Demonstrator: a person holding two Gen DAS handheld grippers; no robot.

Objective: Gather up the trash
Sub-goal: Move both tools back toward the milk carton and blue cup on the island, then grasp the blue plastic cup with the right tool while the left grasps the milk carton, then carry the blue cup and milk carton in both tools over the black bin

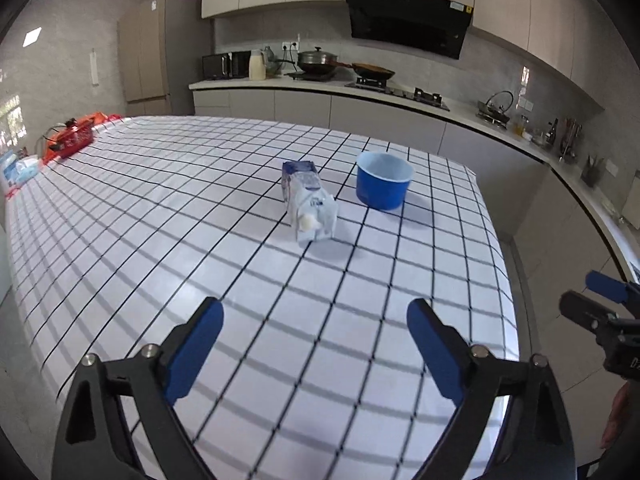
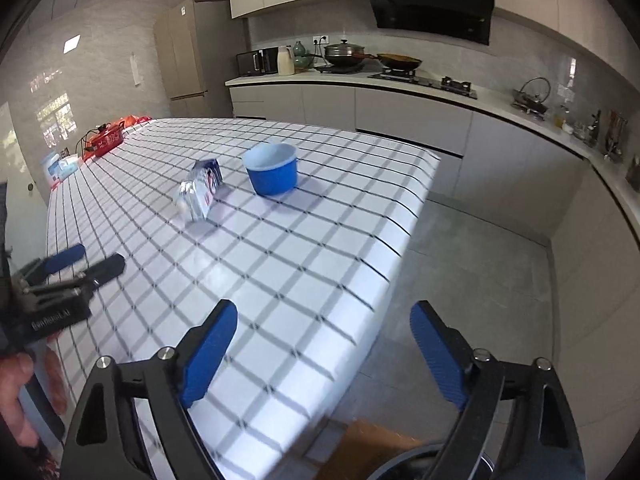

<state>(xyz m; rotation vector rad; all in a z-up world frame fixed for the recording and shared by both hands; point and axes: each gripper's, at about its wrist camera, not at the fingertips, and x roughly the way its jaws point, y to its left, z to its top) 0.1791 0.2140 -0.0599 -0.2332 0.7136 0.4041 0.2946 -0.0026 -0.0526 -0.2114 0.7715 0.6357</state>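
Observation:
A crushed white and blue milk carton (image 1: 308,201) lies on its side on the checked tablecloth (image 1: 200,216), next to a blue paper cup (image 1: 383,179) standing upright. My left gripper (image 1: 315,320) is open and empty, well short of the carton. My right gripper (image 2: 323,320) is open and empty over the table's near right edge. The carton (image 2: 200,191) and cup (image 2: 272,173) also show in the right wrist view, far ahead to the left. The left gripper (image 2: 86,260) shows at that view's left edge, the right gripper (image 1: 592,300) at the left wrist view's right edge.
A red box (image 1: 74,138) and blue packets (image 1: 20,170) sit at the table's far left end. A kitchen counter (image 1: 400,94) with pans and a kettle runs behind and to the right. Grey floor (image 2: 480,264) lies right of the table. A dark round rim (image 2: 404,464) is below my right gripper.

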